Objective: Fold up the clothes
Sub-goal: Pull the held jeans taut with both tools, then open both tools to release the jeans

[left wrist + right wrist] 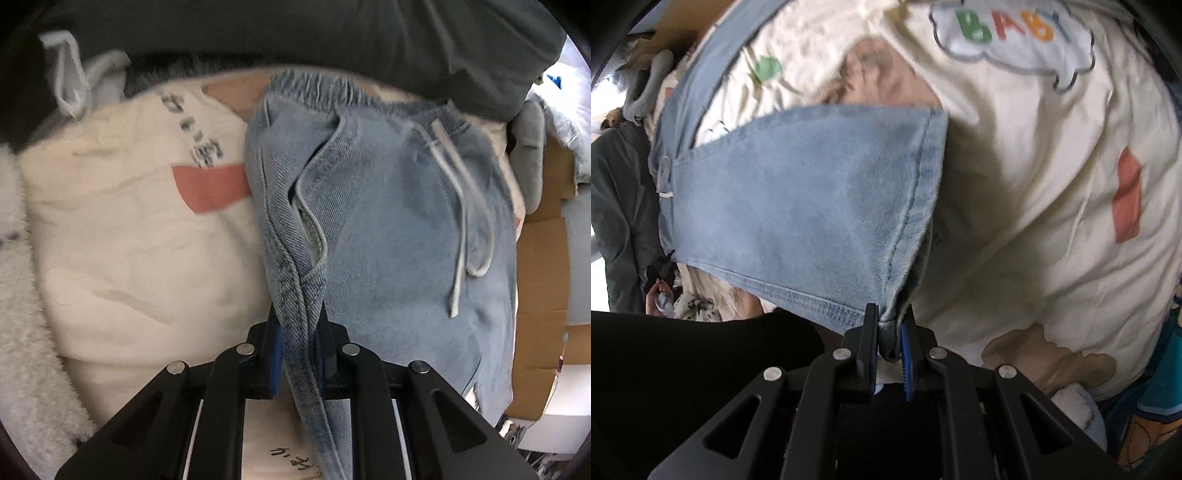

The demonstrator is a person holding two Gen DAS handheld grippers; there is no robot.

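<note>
left wrist view first: a wide cream quilted blanket (122,229) with printed patches and dark lettering fills the surface, and on it, to the right, hangs a pair of light blue denim trousers (388,221) with an elastic waistband at the far end. the same blanket (1034,177) shows in the right wrist view, carrying a cloud patch reading "baby", and the trousers (798,206) stretch across it as one flat panel ending in a stitched hem. a fluffy white fabric (26,332) lies at the left edge, just beside the blanket. brown cardboard (539,295) sits past the trousers on the right. a pale grey drawstring (461,229) dangles down the denim below the waistband. the left gripper (298,350) is clamped on a bunched side seam of the trousers, blue pads pressed to the cloth. the right gripper (889,343) is pinched on a hem corner, which sits gathered between its jaws.
</note>
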